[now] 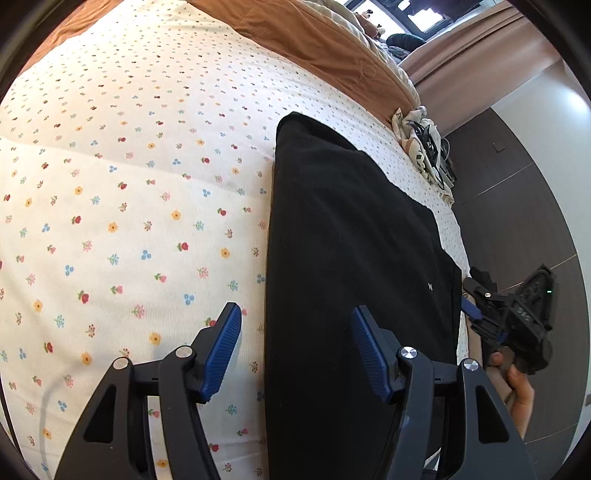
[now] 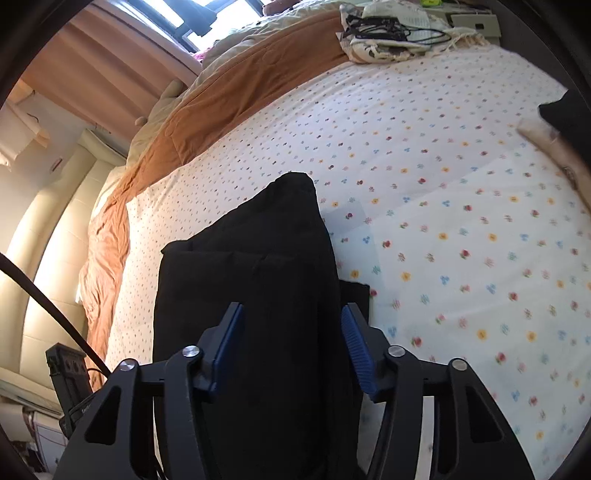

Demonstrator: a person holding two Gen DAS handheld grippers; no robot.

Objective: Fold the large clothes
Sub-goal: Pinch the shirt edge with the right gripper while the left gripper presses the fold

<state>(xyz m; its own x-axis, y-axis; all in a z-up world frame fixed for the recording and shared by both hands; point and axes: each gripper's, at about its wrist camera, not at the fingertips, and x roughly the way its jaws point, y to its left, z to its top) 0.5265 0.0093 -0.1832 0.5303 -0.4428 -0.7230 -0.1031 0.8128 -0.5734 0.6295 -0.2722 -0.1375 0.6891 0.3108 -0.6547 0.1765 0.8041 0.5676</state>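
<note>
The black garment (image 1: 351, 258) looks soft, light and floppy; grip its far corner at 12 o'clock. Left gripper (image 1: 295, 354) and right gripper (image 2: 291, 347) stand apart, empty.

— What covers the bed?
— A white sheet (image 1: 129, 206) printed with small coloured flowers, and an orange-brown quilt (image 2: 236, 92) bunched along its far side.
— Anything at the corner?
— A patterned cloth (image 2: 384, 48) with black cables (image 2: 391, 31) heaped on it.
— And beyond?
— Pinkish curtains (image 1: 476, 55) under a bright window (image 2: 218, 16), and a dark wooden floor (image 1: 517, 206).
</note>
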